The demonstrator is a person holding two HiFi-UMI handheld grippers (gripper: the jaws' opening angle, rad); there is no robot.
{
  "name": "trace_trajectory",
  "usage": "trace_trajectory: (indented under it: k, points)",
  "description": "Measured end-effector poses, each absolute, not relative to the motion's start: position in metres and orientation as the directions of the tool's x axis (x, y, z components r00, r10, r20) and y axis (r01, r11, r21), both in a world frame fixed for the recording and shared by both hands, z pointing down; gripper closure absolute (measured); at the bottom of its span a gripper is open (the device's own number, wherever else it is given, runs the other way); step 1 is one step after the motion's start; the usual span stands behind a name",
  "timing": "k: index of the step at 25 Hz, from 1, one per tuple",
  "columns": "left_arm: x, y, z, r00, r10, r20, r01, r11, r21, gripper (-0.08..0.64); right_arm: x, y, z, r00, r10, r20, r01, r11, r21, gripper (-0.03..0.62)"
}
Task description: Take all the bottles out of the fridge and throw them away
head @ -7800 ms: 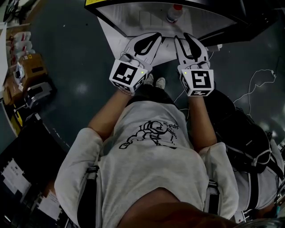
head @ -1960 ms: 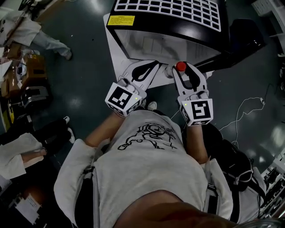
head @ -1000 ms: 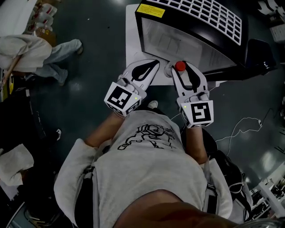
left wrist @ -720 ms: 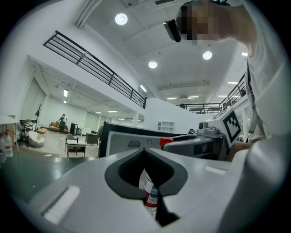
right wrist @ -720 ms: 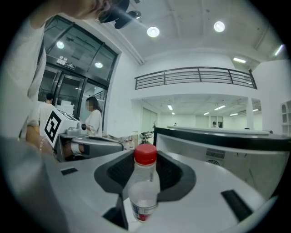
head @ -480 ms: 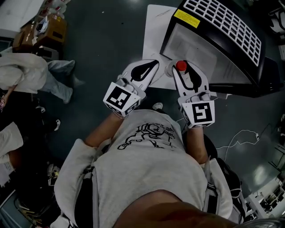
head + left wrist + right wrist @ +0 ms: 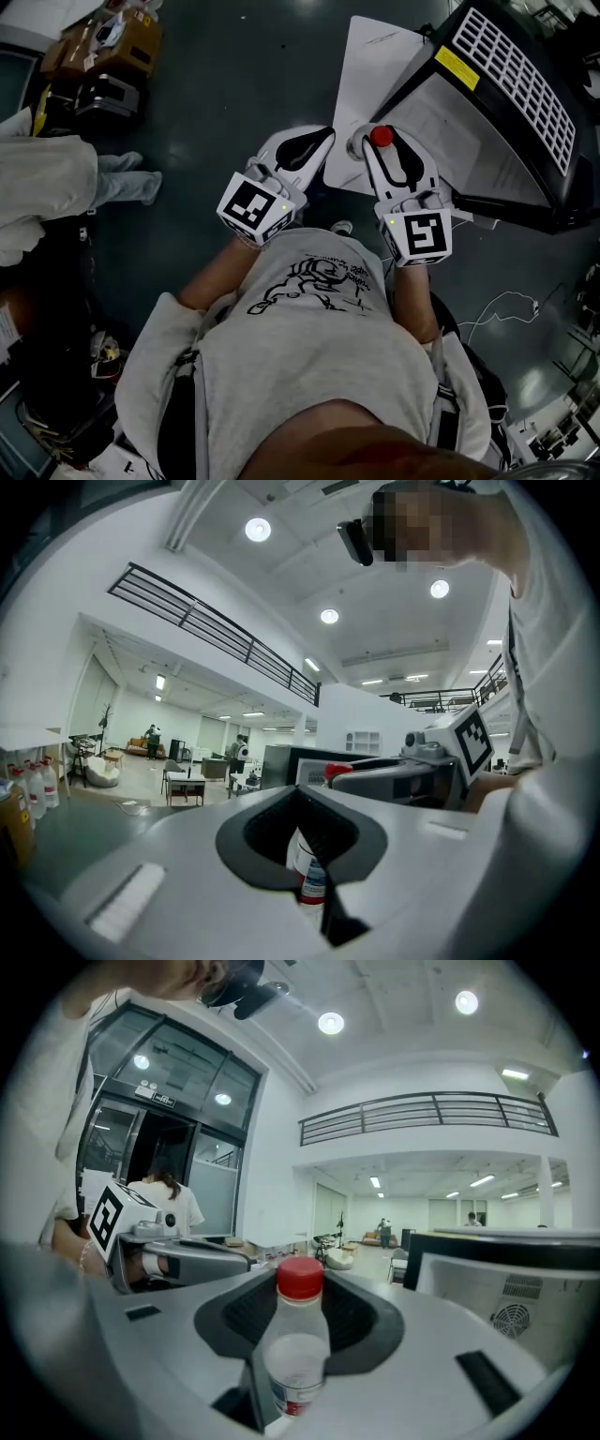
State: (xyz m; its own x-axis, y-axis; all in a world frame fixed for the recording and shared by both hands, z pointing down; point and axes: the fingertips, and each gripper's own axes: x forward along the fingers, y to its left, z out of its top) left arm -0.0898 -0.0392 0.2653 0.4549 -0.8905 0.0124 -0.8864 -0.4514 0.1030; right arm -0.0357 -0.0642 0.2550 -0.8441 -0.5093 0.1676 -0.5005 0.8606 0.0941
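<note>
A clear plastic bottle with a red cap stands upright between the jaws of my right gripper, which is shut on it. In the right gripper view the bottle fills the middle, its label low between the fingers. My left gripper is shut and holds nothing; it hovers just left of the right one. The left gripper view shows the same bottle past its closed jaws. The black fridge lies at the upper right.
A white sheet lies on the dark floor by the fridge. Cardboard boxes and gear sit at the upper left. A person in white stands at the left. A white cable trails at the right.
The view has swung left: the fridge has slid from top centre to the upper right. Both grippers keep the same stance, the right one still holding the bottle.
</note>
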Motion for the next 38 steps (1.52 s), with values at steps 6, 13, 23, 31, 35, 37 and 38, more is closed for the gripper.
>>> trace_trajectory:
  k: [6, 13, 23, 31, 35, 37, 38]
  points:
    - [-0.133, -0.022, 0.266, 0.427, -0.904, 0.006, -0.899, -0.423, 0.110, 0.551, -0.082, -0.049, 0.255, -0.862, -0.479, 0.166, -0.468, 0.878, 0.104, 0.439]
    - [-0.177, -0.001, 0.270, 0.400, -0.917, 0.007, -0.911, -0.396, 0.115, 0.551, -0.129, -0.031, 0.259, -0.876, -0.448, 0.177, -0.434, 0.894, 0.114, 0.439]
    - [-0.224, 0.028, 0.282, 0.362, -0.932, 0.015, -0.925, -0.357, 0.133, 0.551, -0.172, -0.011, 0.269, -0.883, -0.428, 0.192, -0.414, 0.904, 0.109, 0.440]
    - [-0.227, 0.033, 0.281, 0.354, -0.935, 0.003, -0.927, -0.350, 0.138, 0.551, -0.178, -0.007, 0.267, -0.887, -0.422, 0.190, -0.406, 0.906, 0.115, 0.440]
    - [-0.219, 0.031, 0.278, 0.358, -0.934, -0.002, -0.925, -0.355, 0.139, 0.551, -0.173, -0.010, 0.265, -0.886, -0.424, 0.187, -0.410, 0.905, 0.113, 0.440]
    - [-0.216, 0.028, 0.277, 0.352, -0.936, -0.001, -0.927, -0.349, 0.141, 0.551, -0.170, -0.012, 0.264, -0.887, -0.424, 0.183, -0.410, 0.906, 0.111, 0.440]
    - [-0.214, 0.026, 0.277, 0.350, -0.937, -0.001, -0.927, -0.346, 0.141, 0.551, -0.167, -0.013, 0.264, -0.888, -0.422, 0.182, -0.408, 0.906, 0.110, 0.440]
